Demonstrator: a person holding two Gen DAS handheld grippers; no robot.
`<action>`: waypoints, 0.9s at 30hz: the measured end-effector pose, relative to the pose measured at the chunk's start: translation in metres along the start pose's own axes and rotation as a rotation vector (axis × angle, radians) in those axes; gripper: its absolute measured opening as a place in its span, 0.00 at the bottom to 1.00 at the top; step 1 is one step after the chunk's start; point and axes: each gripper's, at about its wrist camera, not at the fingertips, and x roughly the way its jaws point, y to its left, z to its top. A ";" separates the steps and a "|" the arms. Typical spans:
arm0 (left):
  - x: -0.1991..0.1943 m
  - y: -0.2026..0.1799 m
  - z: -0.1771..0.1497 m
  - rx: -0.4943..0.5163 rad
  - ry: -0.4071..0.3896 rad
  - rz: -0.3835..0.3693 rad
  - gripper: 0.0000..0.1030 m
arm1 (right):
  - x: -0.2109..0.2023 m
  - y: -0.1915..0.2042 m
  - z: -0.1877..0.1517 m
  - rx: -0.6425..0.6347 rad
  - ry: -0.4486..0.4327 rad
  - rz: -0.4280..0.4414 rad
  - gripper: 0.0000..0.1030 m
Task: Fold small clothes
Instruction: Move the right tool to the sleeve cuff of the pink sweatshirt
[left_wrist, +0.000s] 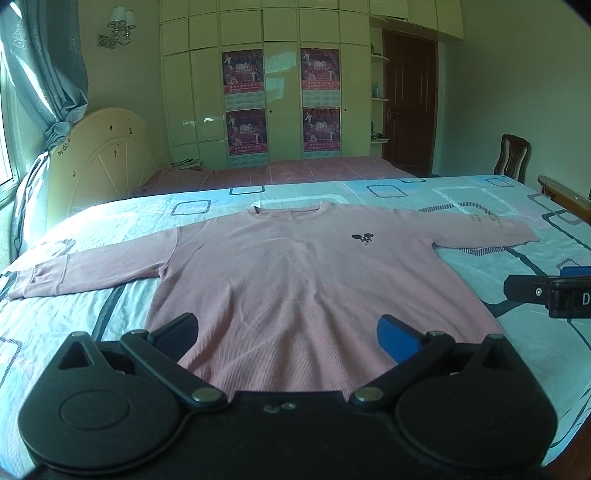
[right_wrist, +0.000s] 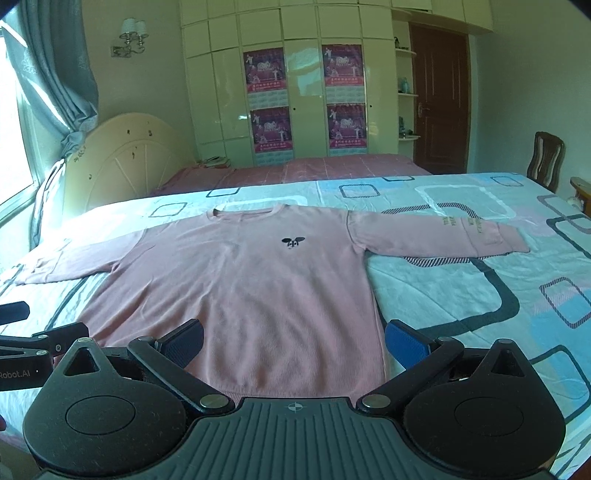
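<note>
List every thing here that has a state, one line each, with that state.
pink sweatshirt: flat on the bed, front up, unfolded, both sleeves spread out
left gripper: open, holding nothing, fingers over the hem
right gripper: open, holding nothing, fingers over the hem
brown door: closed
wardrobe doors: closed
curtain: drawn aside, gathered
</note>
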 end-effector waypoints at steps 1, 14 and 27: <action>0.008 0.002 0.005 0.008 0.003 -0.008 0.99 | 0.006 0.000 0.004 0.008 0.001 -0.008 1.00; 0.090 0.009 0.051 -0.009 0.050 -0.126 0.99 | 0.065 -0.042 0.060 0.125 -0.008 -0.158 1.00; 0.180 -0.045 0.070 -0.117 0.173 -0.216 0.93 | 0.125 -0.220 0.086 0.330 -0.032 -0.249 1.00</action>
